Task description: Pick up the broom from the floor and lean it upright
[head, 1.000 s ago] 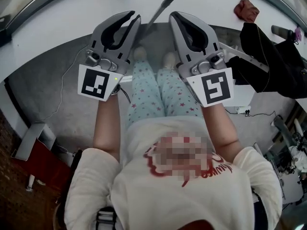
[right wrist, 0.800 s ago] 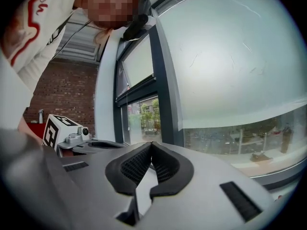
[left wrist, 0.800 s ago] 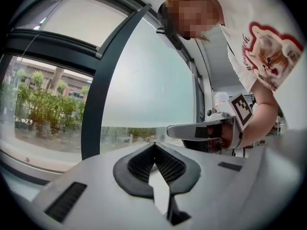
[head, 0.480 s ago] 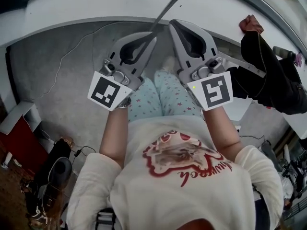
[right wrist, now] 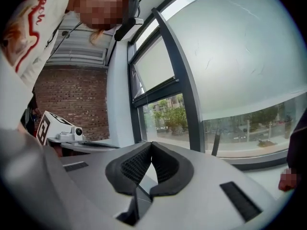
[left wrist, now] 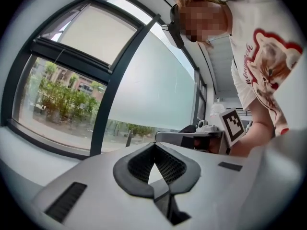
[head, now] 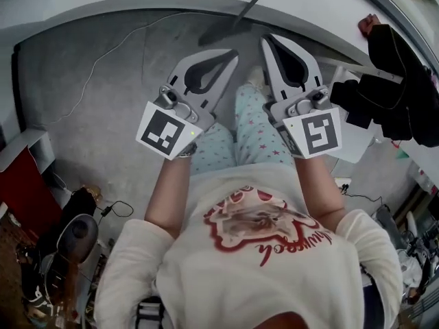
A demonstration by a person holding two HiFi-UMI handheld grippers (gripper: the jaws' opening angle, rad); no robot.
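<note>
Beyond the grey floor (head: 103, 115), top centre, the broom (head: 255, 2) looks light and stiff, best gripped mid-handle; left gripper (head: 232, 55) and right gripper (head: 267, 41) jaws are closed, empty.

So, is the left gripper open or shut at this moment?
Shut. The left gripper has its jaw tips touching each other in the left gripper view, and nothing is between them.

A: The broom (head: 255, 2) handle?
B: Cut off by the top edge. The dark patch at its lower end could be bristles or shadow.
A: The black clothing (head: 401, 81)?
B: Clipped at the right.
</note>
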